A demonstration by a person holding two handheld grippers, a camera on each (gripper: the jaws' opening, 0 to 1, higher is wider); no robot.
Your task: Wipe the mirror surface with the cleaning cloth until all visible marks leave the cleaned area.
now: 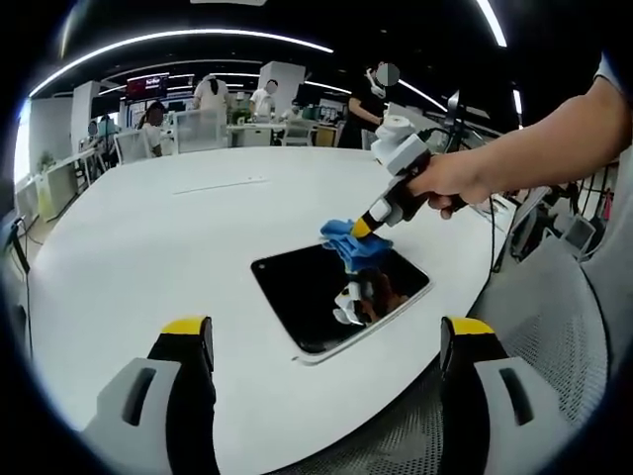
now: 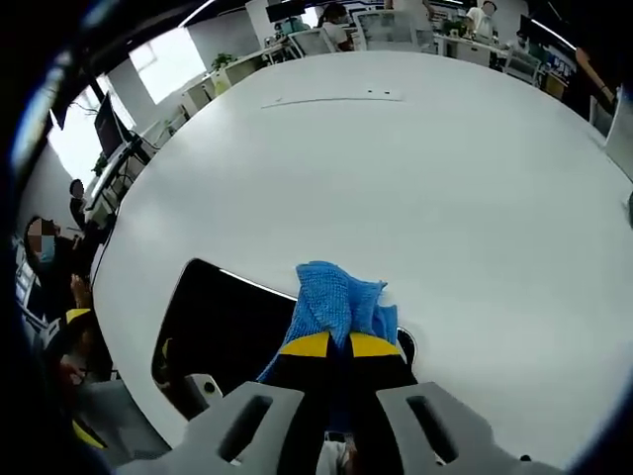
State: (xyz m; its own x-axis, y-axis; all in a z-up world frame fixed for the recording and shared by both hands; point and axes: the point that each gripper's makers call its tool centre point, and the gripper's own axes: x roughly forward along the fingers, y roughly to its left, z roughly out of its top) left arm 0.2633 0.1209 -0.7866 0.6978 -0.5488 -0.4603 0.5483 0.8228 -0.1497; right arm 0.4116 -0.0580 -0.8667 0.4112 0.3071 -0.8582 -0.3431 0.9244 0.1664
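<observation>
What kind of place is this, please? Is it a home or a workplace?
Most likely a workplace, an open-plan office or lab: a large white table, rows of desks with people behind it, long ceiling lights, and mesh office chairs.

The right gripper (image 2: pixel 336 346) squeezes a blue cloth (image 2: pixel 336 302) between its yellow-tipped jaws. The cloth rests on the right edge of the dark mirror (image 2: pixel 223 322), which lies on a big white table (image 2: pixel 396 168).
</observation>
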